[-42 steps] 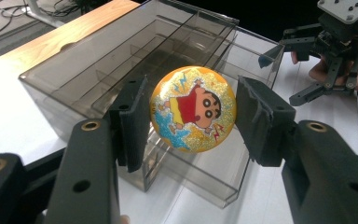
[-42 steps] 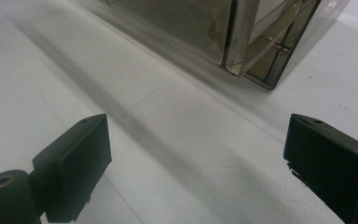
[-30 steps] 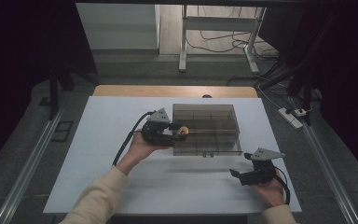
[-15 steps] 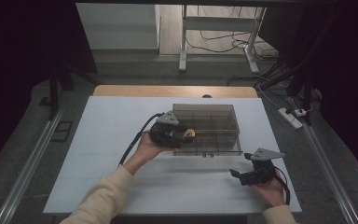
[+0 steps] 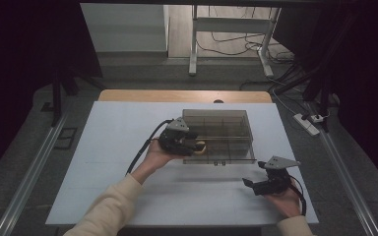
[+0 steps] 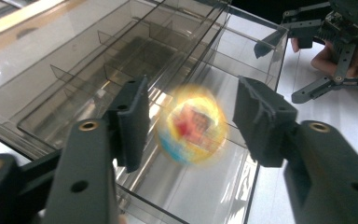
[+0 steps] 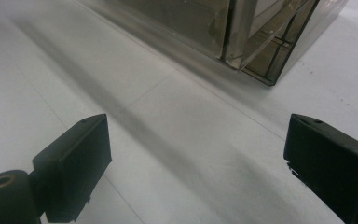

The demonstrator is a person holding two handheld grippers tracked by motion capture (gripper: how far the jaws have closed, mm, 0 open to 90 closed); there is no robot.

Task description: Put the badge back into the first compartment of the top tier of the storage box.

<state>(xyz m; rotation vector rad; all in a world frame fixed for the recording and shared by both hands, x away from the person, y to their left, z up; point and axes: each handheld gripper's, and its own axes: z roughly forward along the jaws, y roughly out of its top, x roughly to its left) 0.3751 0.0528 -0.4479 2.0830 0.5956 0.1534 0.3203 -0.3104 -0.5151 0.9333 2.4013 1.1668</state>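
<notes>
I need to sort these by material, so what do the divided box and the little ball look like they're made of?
The box looks like smoke-tinted clear plastic, probably acrylic: the dividers show through its glossy walls. The ball is yellow with red and blue print; it is blurred, so rubber or plastic can't be told apart.

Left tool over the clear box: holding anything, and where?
Nothing held. The left tool has just been opening; the yellow ball sits blurred between its jaws, clear of both pads, over the clear box.

The right claw [image 7: 193,163] is hanging wide open over the white worktop [image 7: 135,116], the smoky clear box [image 7: 242,32] sitting beyond it.
</notes>
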